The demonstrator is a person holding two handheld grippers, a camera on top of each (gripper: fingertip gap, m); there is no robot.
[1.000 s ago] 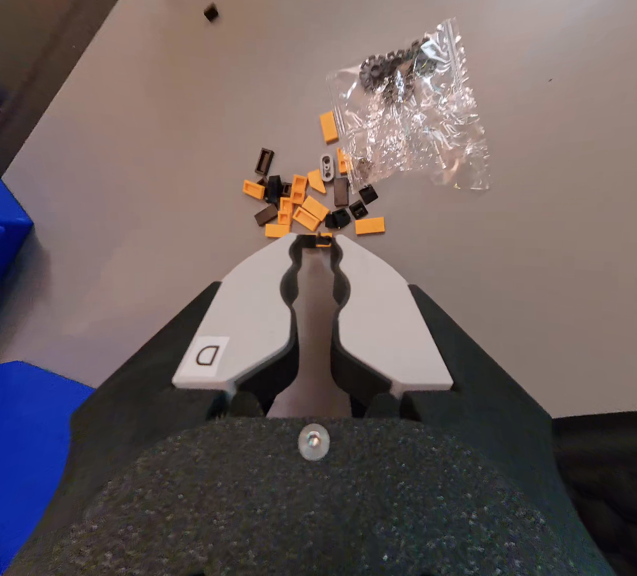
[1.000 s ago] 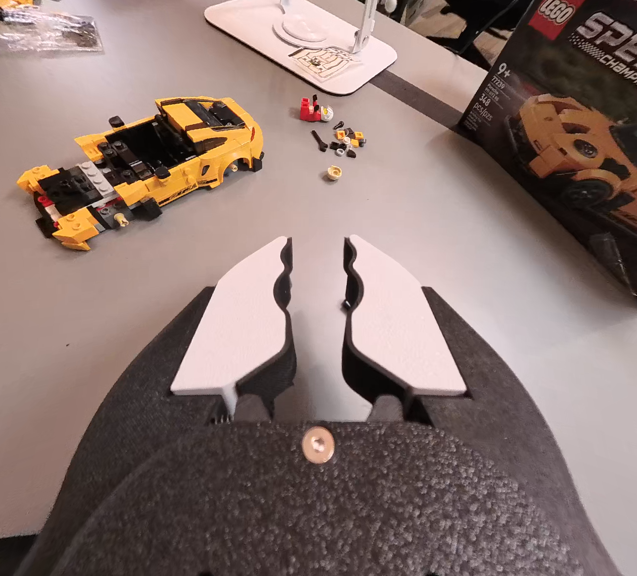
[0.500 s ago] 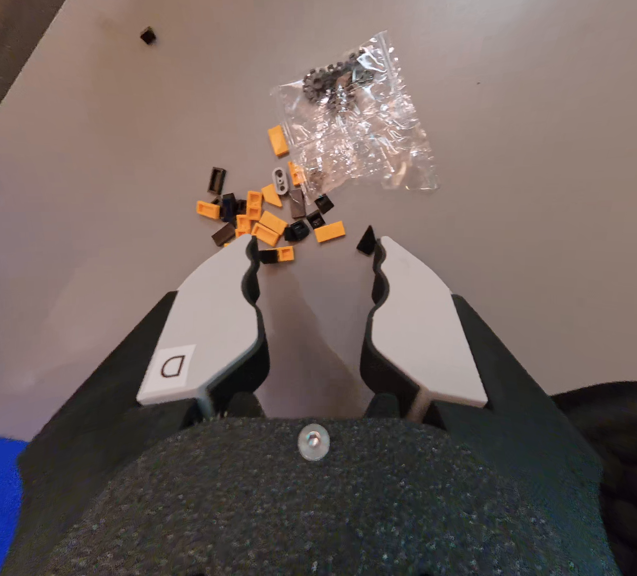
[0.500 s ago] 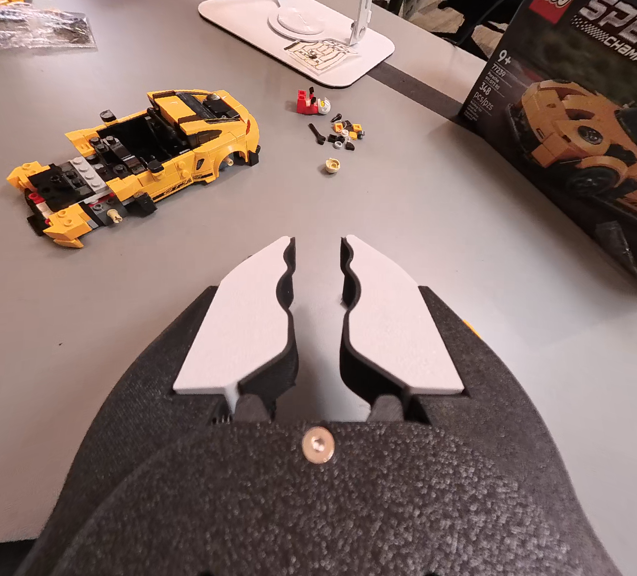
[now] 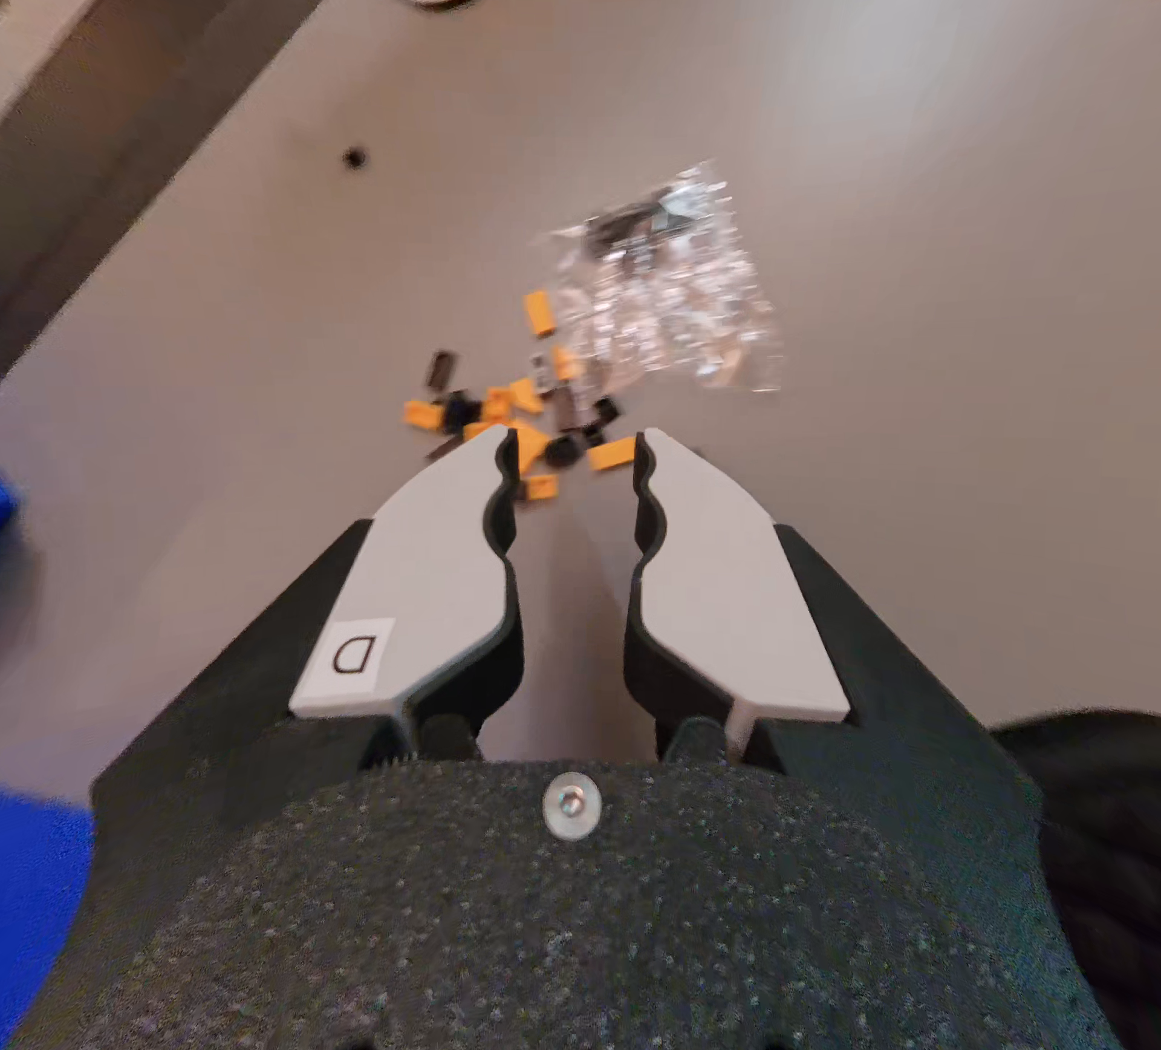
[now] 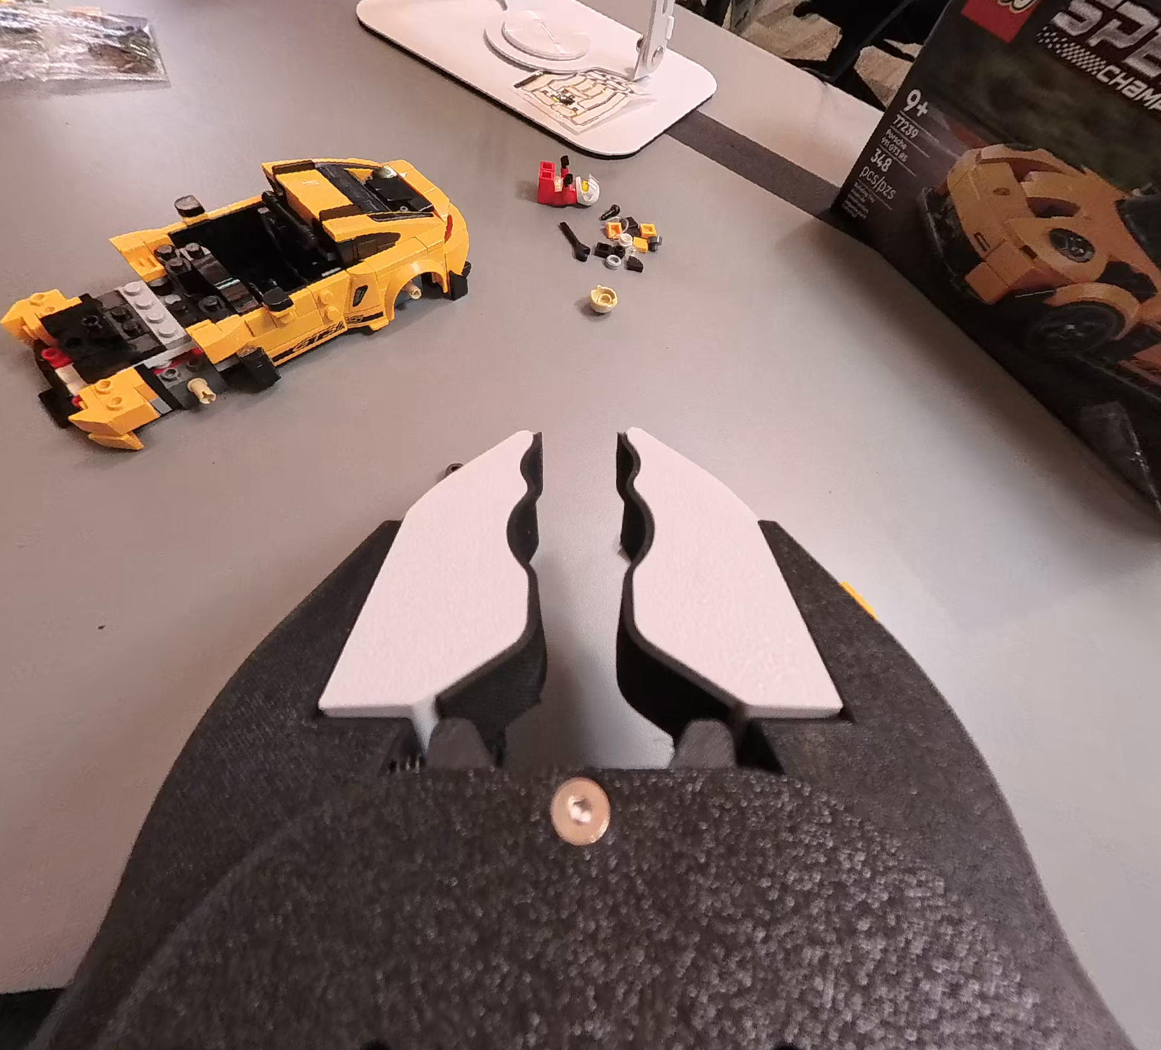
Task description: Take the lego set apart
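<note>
The partly stripped yellow and black lego car (image 6: pixel 251 291) lies on the grey table (image 6: pixel 722 391), ahead and left of my right gripper (image 6: pixel 579 438). That gripper is a little open and empty, low over the table. My left gripper (image 5: pixel 575 438) is open and empty, just short of a pile of loose orange and black pieces (image 5: pixel 521 410). A clear plastic bag (image 5: pixel 666 310) holding dark parts lies beyond the pile. The left wrist view is blurred.
Small loose parts (image 6: pixel 628 244), a red piece (image 6: pixel 559 187) and a tan round piece (image 6: pixel 604 300) lie ahead of the right gripper. The lego box (image 6: pixel 1030 190) stands at the right. A white stand base (image 6: pixel 534 46) sits at the back. A blue object (image 5: pixel 38 869) is at lower left. Tip to tip, the grippers are about 40 cm apart.
My left gripper was shut on a small black and orange piece, opened wide and let it go by the pile, then drew back with its jaws narrower. The right gripper barely moved.
</note>
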